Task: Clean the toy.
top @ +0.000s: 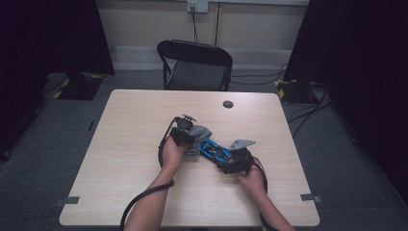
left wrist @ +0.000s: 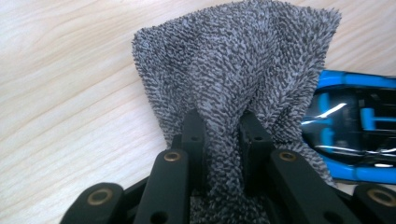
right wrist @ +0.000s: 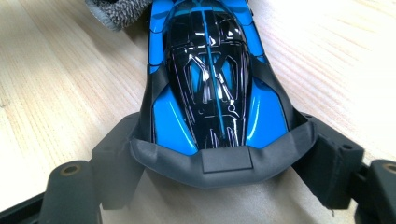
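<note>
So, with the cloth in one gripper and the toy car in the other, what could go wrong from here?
1. The left gripper pinches only a bunched fold of the cloth; it may slip out while wiping.
2. The right gripper holds the car by its rear end only, so a push from the cloth may twist it loose.
3. The glossy body may make that grip slide.

the cloth (top: pixel 198 134) and toy car (top: pixel 215 150) crowd mid-table (top: pixel 125 144); bare wood lies open on all sides.

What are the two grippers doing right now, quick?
Left gripper: shut on the grey cloth.
Right gripper: shut on the rear end of the blue toy car, which rests on the table.
</note>
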The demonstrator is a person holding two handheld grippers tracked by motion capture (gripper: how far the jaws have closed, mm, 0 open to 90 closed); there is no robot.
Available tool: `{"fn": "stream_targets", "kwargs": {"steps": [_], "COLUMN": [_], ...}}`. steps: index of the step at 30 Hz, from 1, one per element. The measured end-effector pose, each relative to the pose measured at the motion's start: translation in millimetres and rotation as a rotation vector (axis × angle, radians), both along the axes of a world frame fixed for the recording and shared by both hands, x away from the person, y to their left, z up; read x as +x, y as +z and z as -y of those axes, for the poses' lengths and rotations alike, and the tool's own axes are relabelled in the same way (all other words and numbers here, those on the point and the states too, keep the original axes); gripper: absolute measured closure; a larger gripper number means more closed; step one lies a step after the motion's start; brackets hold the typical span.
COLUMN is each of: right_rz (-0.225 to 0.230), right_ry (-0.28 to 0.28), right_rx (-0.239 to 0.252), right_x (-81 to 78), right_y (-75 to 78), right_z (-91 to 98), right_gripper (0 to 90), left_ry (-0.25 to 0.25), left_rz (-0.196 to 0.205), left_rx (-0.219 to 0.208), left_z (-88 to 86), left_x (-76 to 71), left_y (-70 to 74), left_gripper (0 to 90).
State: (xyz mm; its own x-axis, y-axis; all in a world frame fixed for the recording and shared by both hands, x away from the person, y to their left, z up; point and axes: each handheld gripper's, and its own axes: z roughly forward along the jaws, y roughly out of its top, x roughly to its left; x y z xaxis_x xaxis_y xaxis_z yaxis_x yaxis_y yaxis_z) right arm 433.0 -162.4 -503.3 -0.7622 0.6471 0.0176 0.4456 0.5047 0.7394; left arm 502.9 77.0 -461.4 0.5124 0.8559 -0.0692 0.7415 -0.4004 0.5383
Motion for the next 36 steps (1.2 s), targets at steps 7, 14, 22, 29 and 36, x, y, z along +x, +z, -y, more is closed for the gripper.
{"fn": "stream_targets", "kwargs": {"steps": [7, 14, 22, 29, 36], "right_rz": [0.000, 0.000, 0.001, 0.001, 0.001], "right_ry": [0.000, 0.000, 0.000, 0.000, 0.001], "right_rx": [0.000, 0.000, 0.000, 0.000, 0.000], "right_x": [0.0, 0.0, 0.1, 0.1, 0.1], "right_y": [0.0, 0.0, 0.0, 0.0, -0.1], "right_z": [0.0, 0.0, 0.0, 0.0, 0.0], "right_gripper": [23.7, 23.7, 23.7, 23.7, 23.7], "left_ry": [0.047, 0.079, 0.059, 0.016, -0.053], "left_rz": [-0.005, 0.003, 0.010, 0.027, 0.047], "left_rx": [-0.004, -0.043, -0.077, -0.114, -0.141], "left_z": [-15.5, -30.8, -35.4, -25.8, -3.2], "left_x": [2.5, 2.4, -4.6, -12.9, -22.5], "left_y": [-0.8, 9.3, 25.6, 32.6, 41.5], "left_gripper": [76.0, 76.1, 76.2, 76.2, 76.3]}}
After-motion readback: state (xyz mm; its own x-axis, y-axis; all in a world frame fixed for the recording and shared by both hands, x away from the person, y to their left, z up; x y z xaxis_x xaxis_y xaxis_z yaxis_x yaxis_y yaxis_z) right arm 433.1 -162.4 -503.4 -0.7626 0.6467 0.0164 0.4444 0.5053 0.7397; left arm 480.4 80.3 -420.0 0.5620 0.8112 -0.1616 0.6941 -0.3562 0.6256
